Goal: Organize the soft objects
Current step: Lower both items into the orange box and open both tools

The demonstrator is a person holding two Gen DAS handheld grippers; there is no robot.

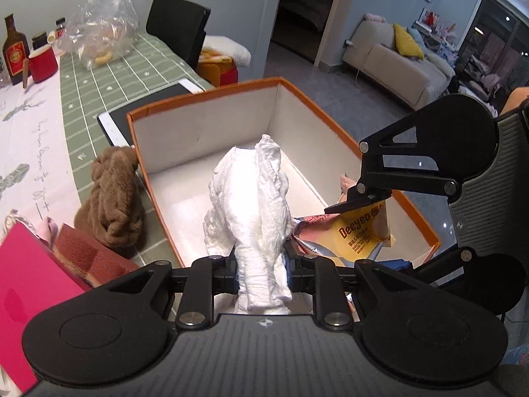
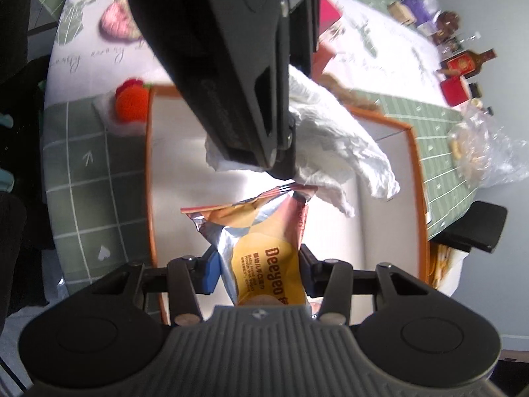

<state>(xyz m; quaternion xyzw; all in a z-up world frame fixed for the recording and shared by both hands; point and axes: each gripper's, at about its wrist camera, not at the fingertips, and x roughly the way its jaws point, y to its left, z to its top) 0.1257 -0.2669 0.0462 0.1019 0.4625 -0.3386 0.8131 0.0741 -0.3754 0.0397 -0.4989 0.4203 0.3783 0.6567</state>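
Reading "Deeyeo" on yellow wipes pack point(image 2: 264, 271), orange-rimmed box point(image 1: 205, 99)

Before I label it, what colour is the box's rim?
Orange, on the box with white walls; clearest in the left wrist view.

A crumpled white cloth point(image 1: 254, 205) hangs bunched and upright over the open orange-rimmed box point(image 1: 205, 139), pinched at its lower end. At its 3 o'clock, touching it, a yellow and pink Deeyeo wipes pack point(image 1: 358, 235) is held tilted above the box's near right corner. A brown plush toy point(image 1: 114, 198) slumps on the desk just outside the box wall, at 9 o'clock from the cloth. An orange knitted fruit point(image 2: 130, 101) lies by another box corner.
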